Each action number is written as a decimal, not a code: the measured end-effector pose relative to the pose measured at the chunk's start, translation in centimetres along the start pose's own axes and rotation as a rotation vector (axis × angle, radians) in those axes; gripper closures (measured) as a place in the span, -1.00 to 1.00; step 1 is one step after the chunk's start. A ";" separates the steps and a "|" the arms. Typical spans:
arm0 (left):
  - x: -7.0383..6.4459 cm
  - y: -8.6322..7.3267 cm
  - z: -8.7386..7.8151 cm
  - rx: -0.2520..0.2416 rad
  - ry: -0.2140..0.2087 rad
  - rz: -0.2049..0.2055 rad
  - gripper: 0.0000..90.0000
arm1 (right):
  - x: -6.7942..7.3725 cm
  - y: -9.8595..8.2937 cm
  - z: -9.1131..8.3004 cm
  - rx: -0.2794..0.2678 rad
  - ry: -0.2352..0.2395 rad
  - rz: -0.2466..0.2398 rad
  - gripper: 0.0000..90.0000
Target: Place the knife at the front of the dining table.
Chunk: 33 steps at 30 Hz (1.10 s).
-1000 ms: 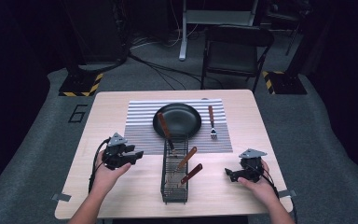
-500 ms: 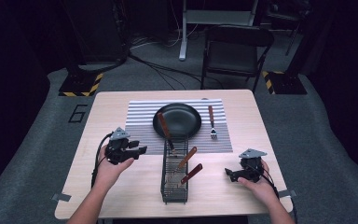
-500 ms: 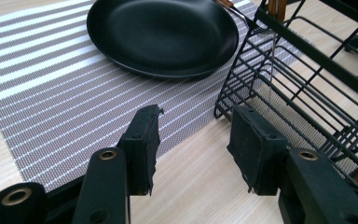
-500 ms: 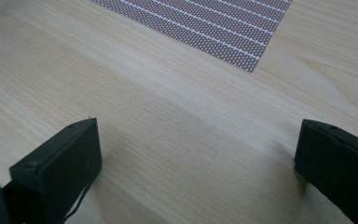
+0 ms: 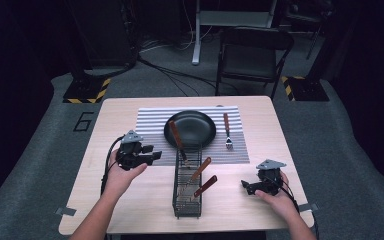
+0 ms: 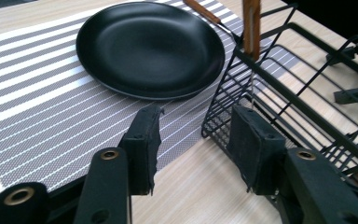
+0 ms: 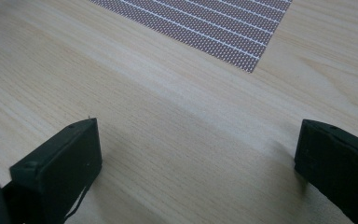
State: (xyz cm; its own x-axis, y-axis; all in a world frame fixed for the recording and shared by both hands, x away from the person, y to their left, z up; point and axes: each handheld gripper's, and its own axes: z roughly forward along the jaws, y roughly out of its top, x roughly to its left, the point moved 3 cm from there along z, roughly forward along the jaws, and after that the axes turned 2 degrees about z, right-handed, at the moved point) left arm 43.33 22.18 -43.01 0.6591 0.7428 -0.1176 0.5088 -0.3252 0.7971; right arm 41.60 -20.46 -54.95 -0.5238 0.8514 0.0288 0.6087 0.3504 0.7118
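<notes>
My left gripper (image 5: 150,155) hangs with jaws apart, grasping nothing, just left of the rack (image 5: 187,200), aimed at its far left corner near the plate (image 5: 190,128). My right gripper (image 5: 247,187) rests wide open, right of the rack.

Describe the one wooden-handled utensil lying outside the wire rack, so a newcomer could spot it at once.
Start at the striped placemat across the far half of the wooden table. Just right of the black plate lies a fork, tines toward the person. Unlike the other wooden-handled utensils, it lies flat on the mat, not propped in the wire rack.
</notes>
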 end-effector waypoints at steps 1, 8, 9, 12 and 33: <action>-0.1 0.2 0.0 0.000 -0.004 0.000 0.21 | 0.0 0.0 0.0 0.000 0.000 -0.001 -1.00; -0.6 1.1 0.2 -0.012 -0.023 0.015 0.24 | 0.0 0.0 0.0 0.000 0.000 0.001 -1.00; -0.7 1.3 0.3 -0.010 -0.025 0.016 0.24 | 0.0 0.0 0.0 0.000 0.000 0.000 -1.00; -1.0 1.8 0.6 -0.021 -0.037 0.019 0.27 | 0.0 0.0 0.0 0.000 0.000 0.001 -1.00; -2.3 4.1 4.0 -0.029 -0.097 0.003 0.33 | 0.1 0.0 0.0 0.000 0.007 -0.010 -1.00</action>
State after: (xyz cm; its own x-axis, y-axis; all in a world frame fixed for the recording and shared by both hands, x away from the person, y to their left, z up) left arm 46.11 16.77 -41.85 0.7119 0.6812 -0.1708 0.4913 -0.3092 0.8143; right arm 41.58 -20.41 -54.95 -0.5344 0.8448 0.0268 0.6033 0.3590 0.7121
